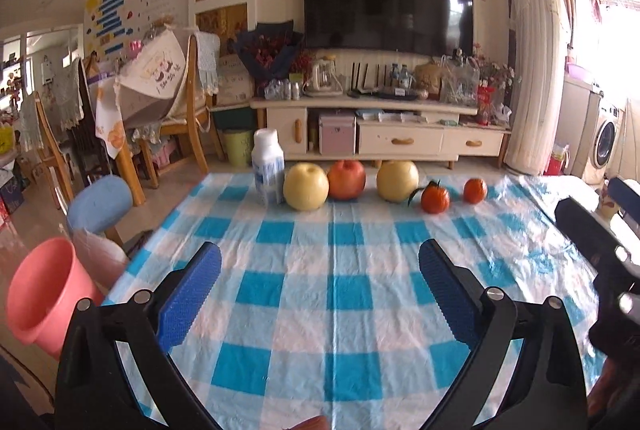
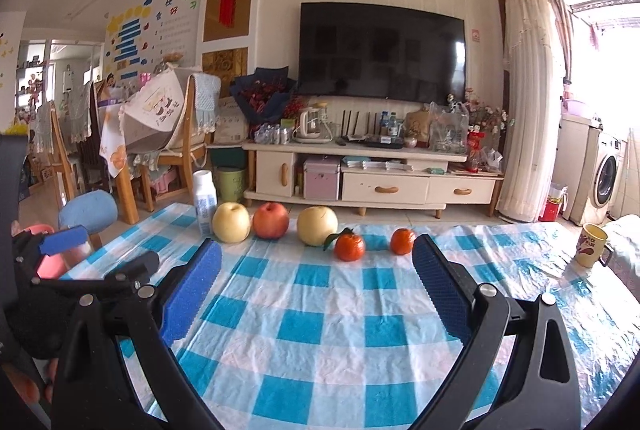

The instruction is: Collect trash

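A white plastic bottle (image 1: pixel 268 166) with a blue label stands at the far left of a row on the blue-and-white checked table (image 1: pixel 348 294); it also shows in the right wrist view (image 2: pixel 205 201). A pink bin (image 1: pixel 40 290) stands off the table's left edge. My left gripper (image 1: pixel 320 262) is open and empty above the table's near half. My right gripper (image 2: pixel 316 258) is open and empty, level with it on the right. The left gripper's body shows at the left of the right wrist view (image 2: pixel 64 278).
Beside the bottle lie two yellow pears (image 1: pixel 306 187), a red apple (image 1: pixel 346 179) and two tangerines (image 1: pixel 435 197). A yellow mug (image 2: pixel 591 245) stands at the table's right edge. A blue stool (image 1: pixel 100 204) and chairs stand left of the table.
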